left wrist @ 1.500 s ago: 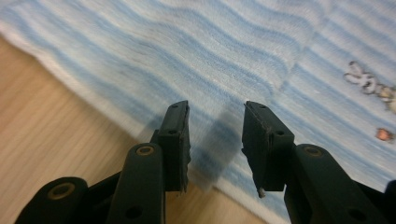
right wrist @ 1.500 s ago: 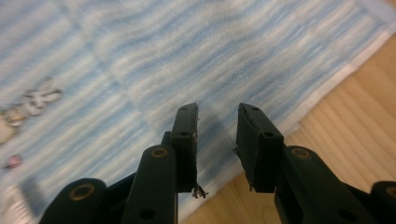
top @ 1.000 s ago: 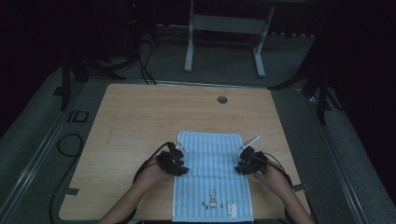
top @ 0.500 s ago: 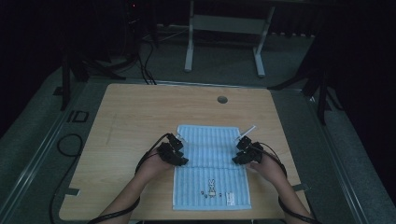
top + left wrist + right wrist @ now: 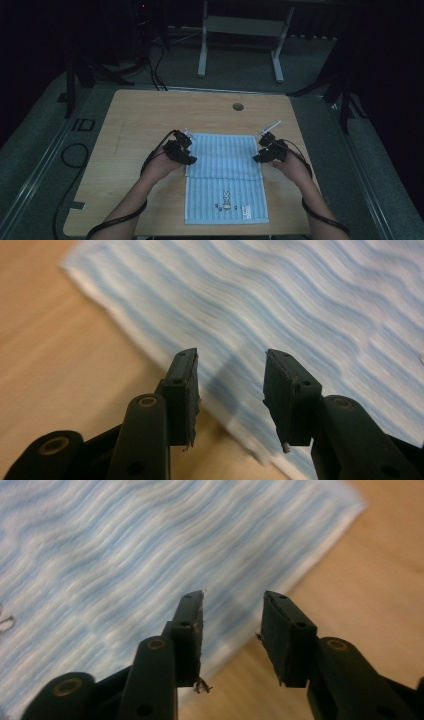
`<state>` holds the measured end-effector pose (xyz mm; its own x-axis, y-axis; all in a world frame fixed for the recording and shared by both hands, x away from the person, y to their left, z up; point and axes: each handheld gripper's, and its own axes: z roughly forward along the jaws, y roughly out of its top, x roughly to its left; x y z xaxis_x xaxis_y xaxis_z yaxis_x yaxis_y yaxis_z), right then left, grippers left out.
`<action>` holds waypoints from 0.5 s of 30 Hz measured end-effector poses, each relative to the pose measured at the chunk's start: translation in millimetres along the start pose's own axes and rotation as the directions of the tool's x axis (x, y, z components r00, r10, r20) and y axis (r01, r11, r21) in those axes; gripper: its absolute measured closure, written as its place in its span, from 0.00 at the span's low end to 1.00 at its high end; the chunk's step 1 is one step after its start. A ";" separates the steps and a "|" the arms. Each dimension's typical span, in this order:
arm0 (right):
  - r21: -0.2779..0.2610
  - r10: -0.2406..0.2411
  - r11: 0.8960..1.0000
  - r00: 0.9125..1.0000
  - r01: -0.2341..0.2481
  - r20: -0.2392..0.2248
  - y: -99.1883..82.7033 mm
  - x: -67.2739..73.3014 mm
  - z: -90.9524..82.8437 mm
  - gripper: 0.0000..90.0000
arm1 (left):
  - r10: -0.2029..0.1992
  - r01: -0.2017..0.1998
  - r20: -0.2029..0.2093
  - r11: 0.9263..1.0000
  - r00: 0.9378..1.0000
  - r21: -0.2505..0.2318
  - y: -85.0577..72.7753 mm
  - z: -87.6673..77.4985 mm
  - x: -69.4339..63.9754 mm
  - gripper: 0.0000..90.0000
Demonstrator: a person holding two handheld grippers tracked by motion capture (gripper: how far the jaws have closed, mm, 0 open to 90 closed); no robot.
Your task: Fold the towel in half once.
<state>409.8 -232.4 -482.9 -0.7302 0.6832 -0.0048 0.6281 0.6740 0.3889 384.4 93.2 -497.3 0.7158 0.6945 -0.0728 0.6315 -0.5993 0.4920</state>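
Scanning left to right in the high view: dark grey floor (image 5: 45,165) on the left, a black cable loop (image 5: 75,152) lying on it beside the table. Wooden table (image 5: 145,115), light grain, round cable hole (image 5: 238,106) near the far edge. Left gripper (image 5: 188,137) held over the far left corner of the blue striped towel (image 5: 225,170), person's left hand (image 5: 162,167) behind it. Left gripper view: jaws apart, just been opening, nothing between the pads, towel edge and bare wood below them, blurred. Towel lies flat on the near half of the table, centred, long side running toward the person, small dark print near its near edge. Right gripper (image 5: 265,136) over the far right corner of the towel, right hand (image 5: 295,167) behind it. Right gripper view: jaws apart too, just been opening, gap empty, towel corner and wood under them. Beyond the table, a white metal frame (image 5: 240,30) stands on the floor; room around is dark, black stand legs (image 5: 345,100) at right.
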 end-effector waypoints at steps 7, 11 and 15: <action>-0.008 0.091 0.996 0.995 -0.090 0.033 28.0 -28.6 2.3 0.58 | -0.056 0.057 -0.056 0.998 0.997 0.007 20.6 4.0 23.1 0.53; 0.004 0.144 0.990 0.988 -0.144 0.064 36.9 -40.0 15.8 0.54 | -0.084 0.087 -0.104 0.996 0.991 0.025 27.3 16.2 36.1 0.52; 0.048 0.157 0.986 0.983 -0.162 0.093 43.0 -48.4 30.4 0.54 | -0.168 0.178 -0.170 0.983 0.971 0.045 31.7 30.4 51.0 0.52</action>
<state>480.3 -227.9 -493.9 -0.5941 0.8038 -0.0291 0.7503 0.5669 0.3402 449.9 97.5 -511.9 0.5387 0.8425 -0.0059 0.7615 -0.4838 0.4314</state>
